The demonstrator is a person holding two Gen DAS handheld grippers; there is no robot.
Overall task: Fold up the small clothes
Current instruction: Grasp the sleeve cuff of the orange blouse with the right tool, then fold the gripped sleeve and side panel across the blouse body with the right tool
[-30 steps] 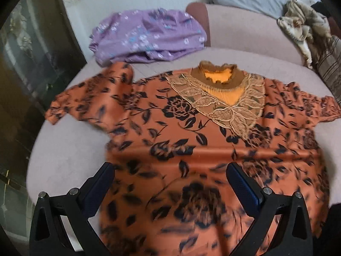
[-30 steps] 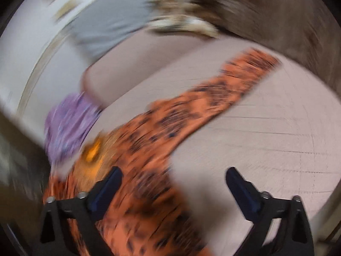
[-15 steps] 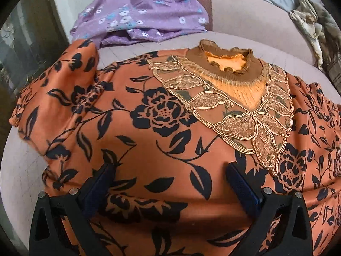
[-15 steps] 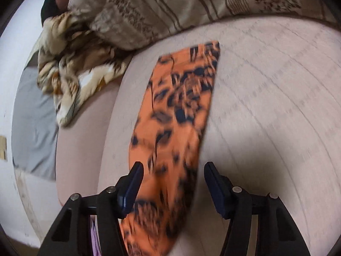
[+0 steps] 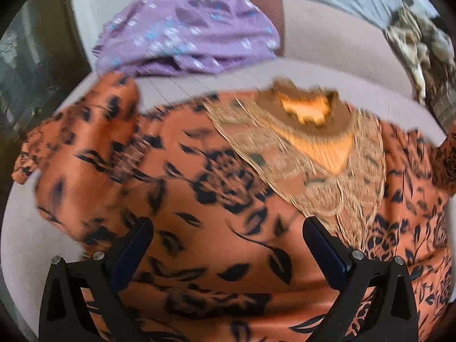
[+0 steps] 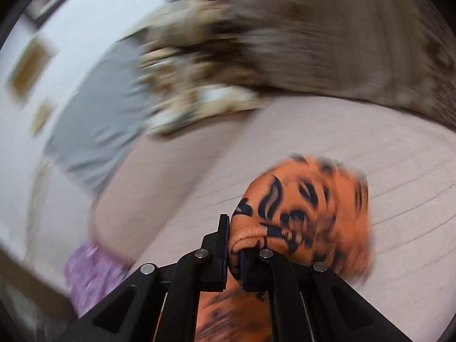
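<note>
Clamped jaws of the right gripper pinch a bunched fold of the orange floral blouse, having just closed on it. Jaws of the left gripper stand apart above the blouse, which lies spread across the pinkish sofa seat, near a purple garment at the seat's back edge.

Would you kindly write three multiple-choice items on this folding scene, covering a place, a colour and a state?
1. Where does the purple garment lie?
A. beyond the orange top's collar
B. under the orange top
C. in the left gripper

2. What colour is the flower print on the orange top?
A. white
B. black
C. green

3. How is the right gripper?
A. open above bare cushion
B. shut, empty
C. shut on a fold of the orange top

Key: A, it sits past the collar; B, dark blooms on orange; C, cloth bulges from between its closed fingers.
</note>
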